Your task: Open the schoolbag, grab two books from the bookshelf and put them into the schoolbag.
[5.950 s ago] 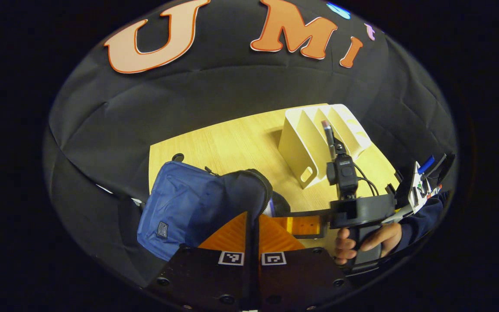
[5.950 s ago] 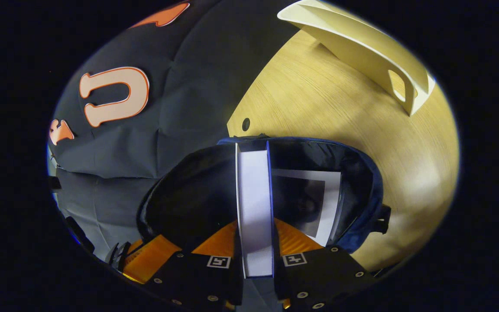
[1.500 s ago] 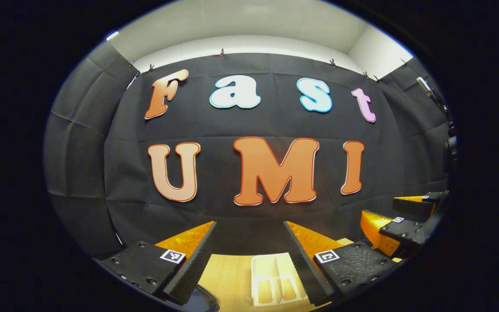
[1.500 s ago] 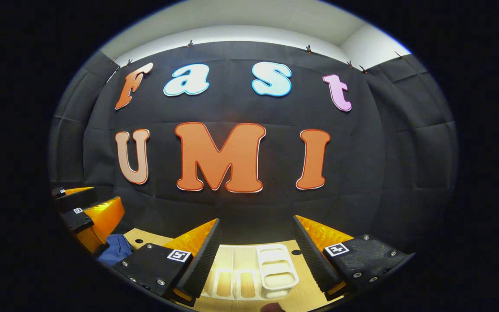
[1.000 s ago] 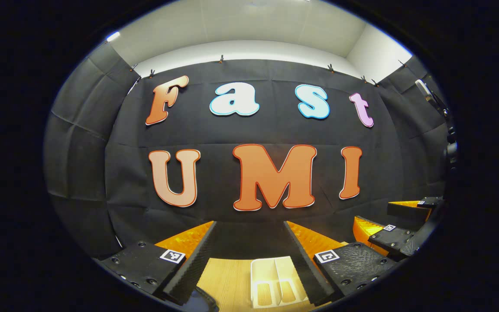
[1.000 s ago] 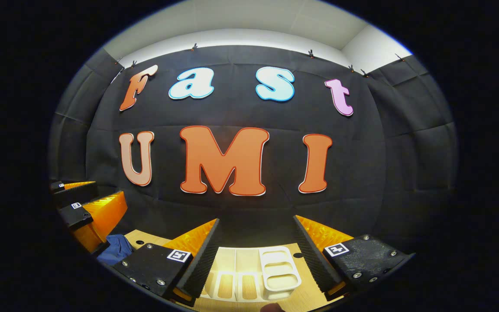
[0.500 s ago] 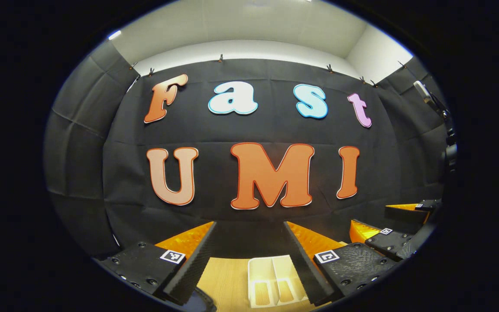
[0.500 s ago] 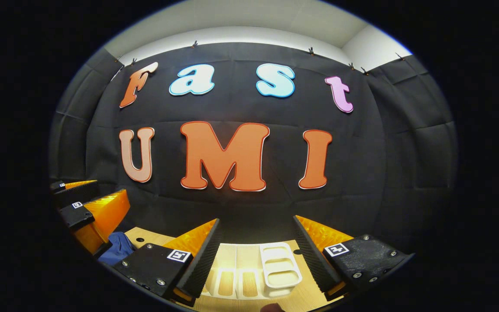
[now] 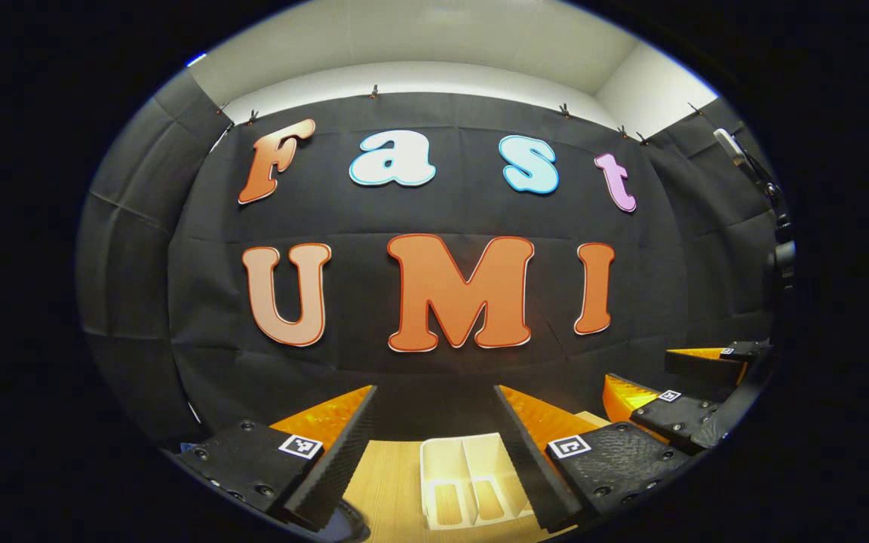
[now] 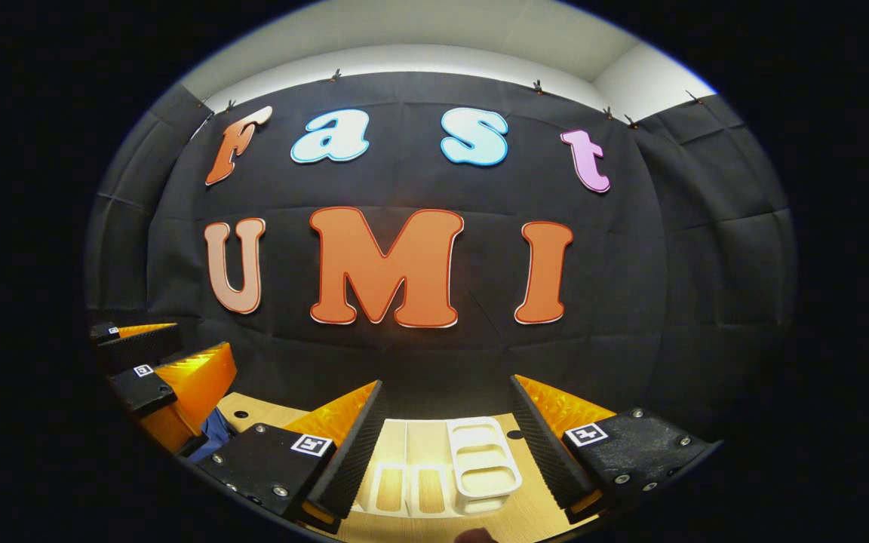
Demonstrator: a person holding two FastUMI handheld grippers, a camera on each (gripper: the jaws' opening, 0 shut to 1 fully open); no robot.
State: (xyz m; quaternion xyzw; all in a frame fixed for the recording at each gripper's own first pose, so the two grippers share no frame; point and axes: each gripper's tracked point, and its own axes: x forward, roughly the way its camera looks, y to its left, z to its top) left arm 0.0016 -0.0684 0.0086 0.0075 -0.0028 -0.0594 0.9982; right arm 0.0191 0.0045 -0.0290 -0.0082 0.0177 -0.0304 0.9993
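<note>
Both grippers are held high, pointing at the back wall. My left gripper is open with nothing between its fingers; below its gap lies the white bookshelf, its slots holding no books. A dark edge of the schoolbag shows at the bottom. At the right edge of the left gripper view is the right gripper. My right gripper is open too, above the same bookshelf. To its left the left gripper stands open, with a blue piece of schoolbag beneath it.
The bookshelf stands on a light wooden table with small round holes. A pale wall and ceiling rise above the black cloth. A dark stand with a device is at the right edge of the left gripper view.
Six seconds ago the left gripper was shut at the bag's rim and the right lowered a book into it. Both are now raised and open. Over the last second the views barely drifted.
</note>
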